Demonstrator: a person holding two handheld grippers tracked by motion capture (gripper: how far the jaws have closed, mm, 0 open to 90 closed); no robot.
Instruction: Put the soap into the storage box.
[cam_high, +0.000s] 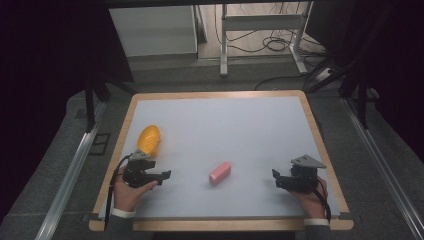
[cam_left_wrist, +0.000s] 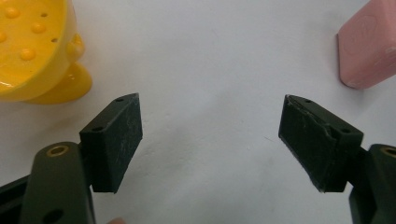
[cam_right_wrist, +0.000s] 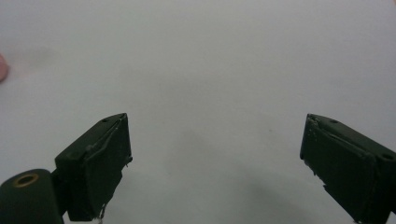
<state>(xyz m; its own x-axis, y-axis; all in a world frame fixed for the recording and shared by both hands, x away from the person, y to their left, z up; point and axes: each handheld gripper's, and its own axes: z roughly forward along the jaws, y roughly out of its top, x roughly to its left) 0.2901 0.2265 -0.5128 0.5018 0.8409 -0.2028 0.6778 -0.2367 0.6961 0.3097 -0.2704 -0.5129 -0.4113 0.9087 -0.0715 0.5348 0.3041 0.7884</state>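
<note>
Landmark: the pink soap bar (cam_high: 220, 173) lies flat on the white table (cam_high: 225, 125), a little toward my edge of it — every place below is told from this bar.

My left gripper (cam_high: 161, 176): left of the soap, near it but apart, resting low over the table. Its jaws stand wide apart, with bare table between them; I grip nothing here.

Left gripper view: the soap (cam_left_wrist: 369, 46) sits past my right-hand fingertip (cam_left_wrist: 317, 140), at the upper right corner, not touching it.

My right gripper (cam_high: 276, 178): right of the soap, farther from it than the left one, pointing toward the bar. Jaws spread wide too — bare white table between them in the right gripper view (cam_right_wrist: 215, 158).

Yellow dish (cam_high: 148, 139): left of the soap and farther from me, just beyond my left gripper. In the left gripper view the dish (cam_left_wrist: 32, 46) has raised bumps and small holes on its inner face, and it stands on stubby feet.

In the way: nothing lies between either gripper and the soap; the table between them is bare.

Table rim: a wooden border (cam_high: 320, 145) runs round the white top, well apart from the soap on every side.

Beyond the table: a metal frame (cam_high: 260, 35) and loose cables (cam_high: 275, 45) on the floor, far behind the soap.

Writing: a faint round stamp shows on the soap's face in the left gripper view; I cannot read it. No brand or label shows on the dish.
</note>
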